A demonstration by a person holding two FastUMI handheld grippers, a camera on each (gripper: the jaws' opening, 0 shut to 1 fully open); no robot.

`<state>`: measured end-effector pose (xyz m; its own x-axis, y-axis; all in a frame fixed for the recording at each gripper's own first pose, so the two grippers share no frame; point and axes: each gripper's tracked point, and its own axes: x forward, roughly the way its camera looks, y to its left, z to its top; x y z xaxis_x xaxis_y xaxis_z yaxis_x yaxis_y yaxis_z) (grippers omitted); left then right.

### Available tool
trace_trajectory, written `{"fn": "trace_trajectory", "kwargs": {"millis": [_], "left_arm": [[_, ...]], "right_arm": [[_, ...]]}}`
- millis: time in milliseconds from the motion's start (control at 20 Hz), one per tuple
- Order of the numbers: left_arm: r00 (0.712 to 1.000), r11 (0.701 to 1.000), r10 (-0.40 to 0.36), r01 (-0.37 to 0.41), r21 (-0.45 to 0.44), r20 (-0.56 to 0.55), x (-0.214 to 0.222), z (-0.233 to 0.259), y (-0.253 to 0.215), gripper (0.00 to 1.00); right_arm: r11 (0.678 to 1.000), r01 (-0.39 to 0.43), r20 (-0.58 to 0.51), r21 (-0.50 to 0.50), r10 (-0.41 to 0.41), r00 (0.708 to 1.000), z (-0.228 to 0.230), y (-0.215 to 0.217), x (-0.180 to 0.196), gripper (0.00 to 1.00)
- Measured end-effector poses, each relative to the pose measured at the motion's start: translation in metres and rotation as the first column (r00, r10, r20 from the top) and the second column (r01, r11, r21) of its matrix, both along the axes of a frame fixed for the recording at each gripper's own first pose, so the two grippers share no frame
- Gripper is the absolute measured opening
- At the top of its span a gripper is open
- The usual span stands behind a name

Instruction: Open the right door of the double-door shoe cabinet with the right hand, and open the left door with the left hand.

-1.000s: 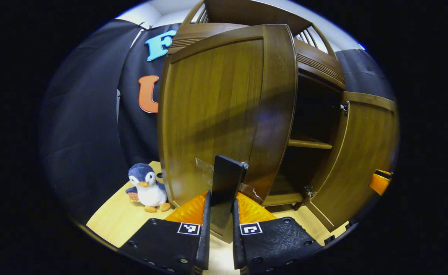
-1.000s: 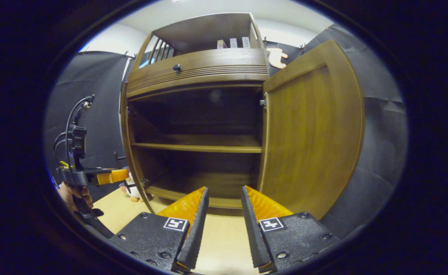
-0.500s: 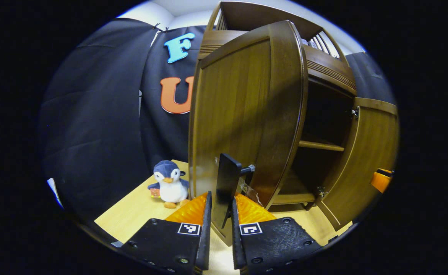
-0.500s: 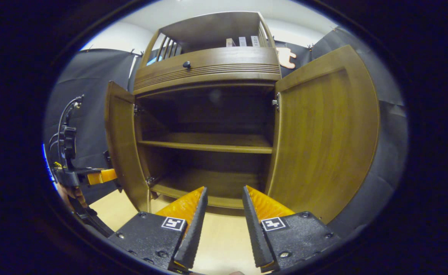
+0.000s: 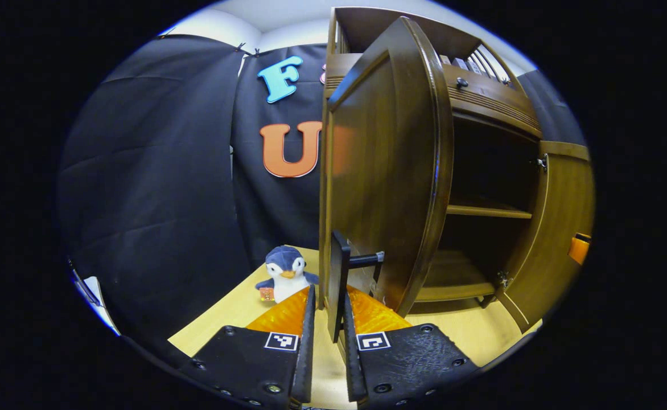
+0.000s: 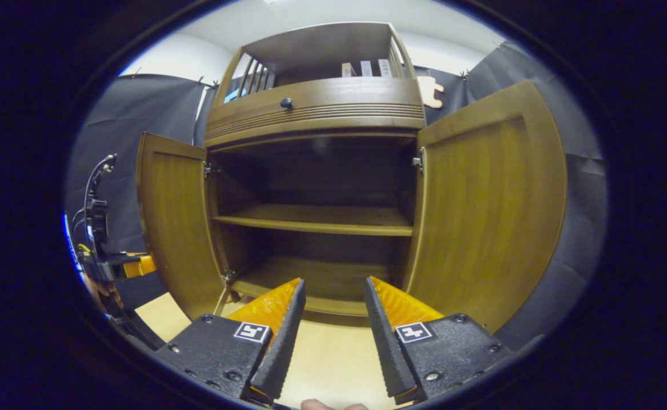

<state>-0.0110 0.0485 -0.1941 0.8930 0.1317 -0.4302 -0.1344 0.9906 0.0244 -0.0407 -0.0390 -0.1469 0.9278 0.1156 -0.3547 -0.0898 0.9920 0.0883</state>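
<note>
Swung wider than before, left door (image 5: pixel 387 171) handle (image 5: pixel 338 285) sits clamped between left gripper (image 5: pixel 326 310) fingers; right gripper (image 6: pixel 328 319) is released.

Glossy varnished wood shoe cabinet (image 6: pixel 316 108), plush penguin (image 5: pixel 285 273), matt pale wooden floor (image 5: pixel 231 319).

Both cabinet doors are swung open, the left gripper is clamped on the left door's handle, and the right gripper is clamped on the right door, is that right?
Not quite. The right gripper is open and holds nothing, apart from the right door, as the right gripper view shows. The rest stands.
</note>
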Motion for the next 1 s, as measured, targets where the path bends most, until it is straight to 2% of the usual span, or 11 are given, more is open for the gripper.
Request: {"fn": "trace_trajectory", "kwargs": {"millis": [50, 100, 250, 300, 400, 550, 650, 900, 1000], "left_arm": [[1.0, 1.0, 0.008, -0.008, -0.004, 0.001, 0.0, -0.002, 0.007, 0.31], [1.0, 1.0, 0.013, -0.013, -0.015, 0.003, -0.001, -0.002, 0.014, 0.23], [1.0, 0.999, 0.007, -0.007, -0.036, 0.017, -0.004, 0.001, 0.027, 0.17], [1.0, 0.999, -0.007, 0.008, -0.038, 0.021, -0.004, 0.002, 0.029, 0.17], [0.999, 0.999, -0.039, 0.039, -0.006, 0.032, -0.003, 0.004, 0.033, 0.17], [0.997, 0.998, -0.062, 0.062, -0.006, 0.036, -0.01, 0.003, 0.042, 0.18], [0.998, 0.999, -0.053, 0.053, 0.004, 0.034, -0.017, 0.002, 0.053, 0.17], [0.999, 0.998, -0.047, 0.046, 0.048, 0.006, -0.025, -0.003, 0.086, 0.16], [1.0, 0.998, -0.011, 0.01, 0.066, 0.009, -0.031, -0.001, 0.102, 0.17]], "right_arm": [[1.0, -0.005, -0.005, -0.006, 0.005, 1.0, 0.0, 0.005, 0.0, 0.67], [1.0, -0.006, -0.011, -0.012, 0.006, 1.0, -0.001, 0.009, 0.0, 0.7], [1.0, -0.008, -0.015, -0.025, 0.007, 1.0, -0.001, 0.022, 0.002, 0.7], [1.0, -0.01, -0.015, -0.028, 0.009, 1.0, -0.001, 0.027, 0.003, 0.68], [0.999, -0.014, -0.015, -0.034, 0.014, 1.0, -0.002, 0.036, 0.004, 0.68], [0.999, -0.021, -0.006, -0.044, 0.021, 1.0, -0.001, 0.05, 0.004, 0.7], [0.999, -0.024, -0.003, -0.048, 0.024, 1.0, -0.001, 0.058, 0.006, 0.68], [0.997, -0.06, 0.003, -0.042, 0.061, 0.998, 0.003, 0.083, 0.017, 0.71], [0.996, -0.075, 0.013, -0.048, 0.076, 0.997, 0.006, 0.09, 0.019, 0.71]]}}
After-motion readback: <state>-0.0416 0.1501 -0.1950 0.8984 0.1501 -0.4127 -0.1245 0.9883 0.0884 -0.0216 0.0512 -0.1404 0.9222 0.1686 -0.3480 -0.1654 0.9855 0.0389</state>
